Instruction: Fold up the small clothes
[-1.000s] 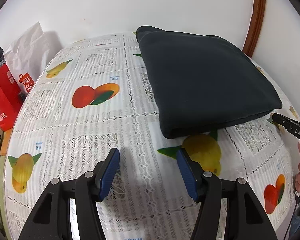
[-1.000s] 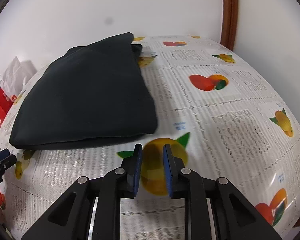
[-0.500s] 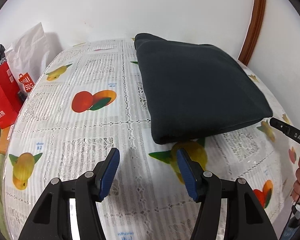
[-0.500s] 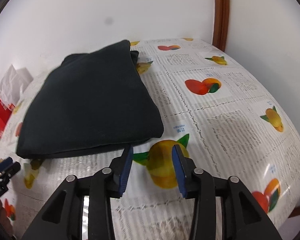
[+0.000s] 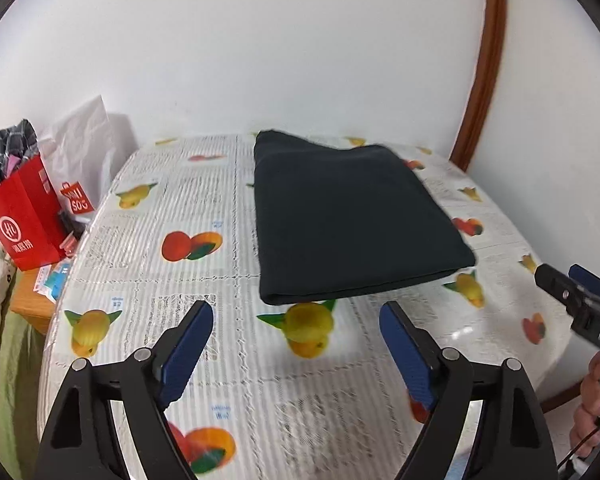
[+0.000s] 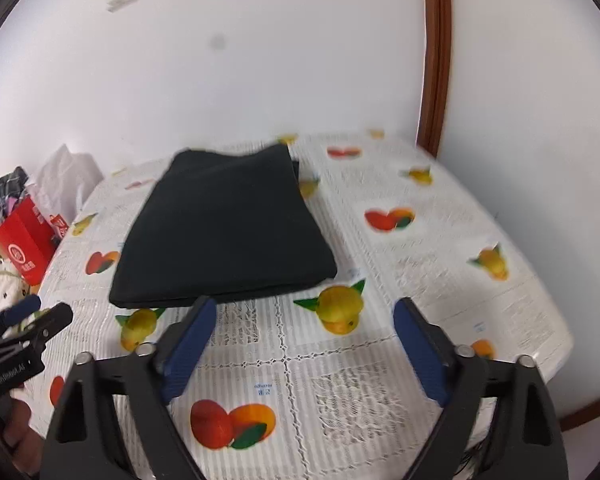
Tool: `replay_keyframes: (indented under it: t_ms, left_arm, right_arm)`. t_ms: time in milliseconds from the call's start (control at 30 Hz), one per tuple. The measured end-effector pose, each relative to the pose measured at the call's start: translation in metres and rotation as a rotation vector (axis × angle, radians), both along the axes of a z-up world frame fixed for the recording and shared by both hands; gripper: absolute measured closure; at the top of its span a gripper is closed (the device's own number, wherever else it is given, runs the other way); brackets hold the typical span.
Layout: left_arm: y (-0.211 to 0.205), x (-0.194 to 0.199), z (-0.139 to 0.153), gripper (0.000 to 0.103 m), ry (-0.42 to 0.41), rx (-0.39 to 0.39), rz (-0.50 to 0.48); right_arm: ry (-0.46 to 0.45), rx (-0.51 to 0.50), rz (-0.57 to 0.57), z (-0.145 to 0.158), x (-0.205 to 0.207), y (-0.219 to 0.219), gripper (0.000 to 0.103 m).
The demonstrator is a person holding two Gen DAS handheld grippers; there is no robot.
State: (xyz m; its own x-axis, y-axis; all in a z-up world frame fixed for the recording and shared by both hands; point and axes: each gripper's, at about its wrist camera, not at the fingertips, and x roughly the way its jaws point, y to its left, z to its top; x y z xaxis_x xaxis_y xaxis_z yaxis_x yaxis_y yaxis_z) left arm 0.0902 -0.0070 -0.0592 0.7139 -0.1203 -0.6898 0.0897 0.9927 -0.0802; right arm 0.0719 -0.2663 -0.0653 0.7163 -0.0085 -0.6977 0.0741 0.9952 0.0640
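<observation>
Two views, catalogued in turn.

Left wrist view. Item: left gripper [image 5: 296,330], black frame, blue ribbed pads, jaws spreading apart with nothing between them, poised over bare cloth-covered table [image 5: 220,360]. Item: dark garment [image 5: 352,224], navy-black knit, matte and thick, folded to a neat rectangle with a rounded fold edge toward the camera; it lies flat on the far half of the table, well apart from the pads. Item: right gripper [image 5: 568,284], entering at the right edge, a hand [image 5: 592,400] on its grip below. Item: tablecloth, glossy clear plastic over white lace with printed fruit. Item: red paper bag [image 5: 24,220] and white bag [image 5: 84,148], off the table's left side.

Right wrist view. Item: right gripper [image 6: 304,340], same build, jaws likewise widening, empty, near the garment's [image 6: 224,232] front edge but not touching. Item: left gripper [image 6: 32,316], tips at the left edge.

Handling note: the fold looks finished, so the step in hand is judged a clean release and withdrawal. Done well, both tools lift clear without snagging the near edge or dragging the soft layers askew; the slick plastic would let the bundle slide readily.
</observation>
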Motion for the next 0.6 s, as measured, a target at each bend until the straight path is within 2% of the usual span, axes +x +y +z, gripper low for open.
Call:
replay_keyframes:
  t_ms: [133,400,600]
  left_arm:
    - [-0.008,-0.023,0.017,0.013,-0.040,0.016,0.015]
    - [-0.019,-0.057,0.039,0.012,-0.086,0.041,0.010]
    - [-0.018,-0.067,0.045,0.011,-0.105,0.050,0.019]
  right_arm:
    - [-0.027,-0.030,-0.003,0.018,-0.026,0.003,0.000]
    - [-0.038,-0.057,0.006,0.035,-0.058,0.005,0.000]
    - [-0.054,-0.067,-0.008,0.042,-0.070,0.001,0.000]
